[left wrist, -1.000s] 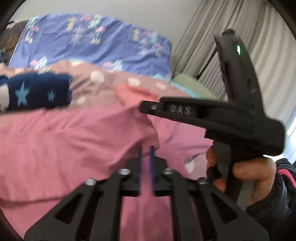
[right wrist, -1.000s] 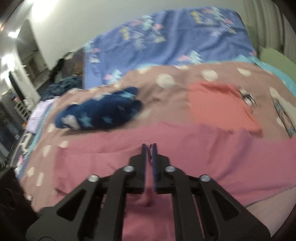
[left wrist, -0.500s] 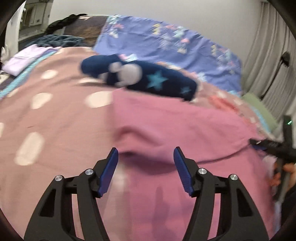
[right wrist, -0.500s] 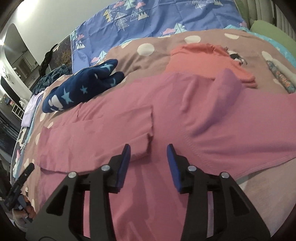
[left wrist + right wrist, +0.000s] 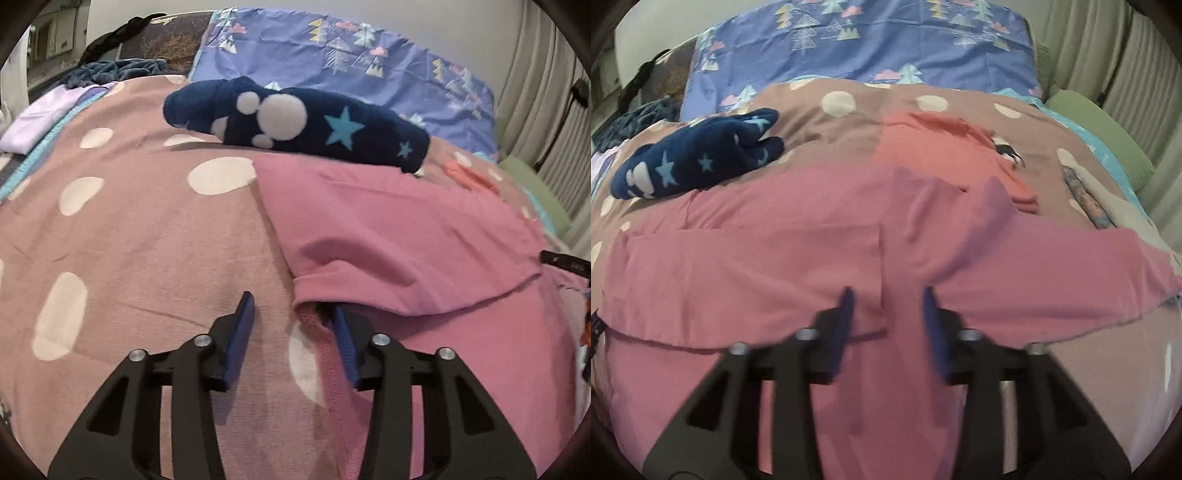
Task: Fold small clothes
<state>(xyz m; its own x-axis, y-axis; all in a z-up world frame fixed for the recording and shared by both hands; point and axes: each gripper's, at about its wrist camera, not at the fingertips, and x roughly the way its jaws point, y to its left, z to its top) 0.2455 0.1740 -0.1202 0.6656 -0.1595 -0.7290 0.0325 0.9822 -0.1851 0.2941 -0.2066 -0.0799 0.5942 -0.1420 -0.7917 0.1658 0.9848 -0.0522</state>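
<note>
Now | left gripper [image 5: 293, 325] part-open, jaws just narrowing over pink garment [image 5: 399, 236] edge, unpinched | right gripper [image 5: 888, 317] part-open above folded sleeve, holding nothing | garment lay flat on dotted bedspread [image 5: 129, 240].

Matt pink knit cloth garment [image 5: 399, 236], fuzzy navy fleece garment [image 5: 295, 118], smooth spotted cotton bedspread [image 5: 140, 236], matt black plastic left tool [image 5: 291, 325] with blue pads, bright metal screws

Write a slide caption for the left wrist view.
Open left gripper at the folded corner of a pink garment on a dotted bedspread, navy star-patterned garment behind.
</note>
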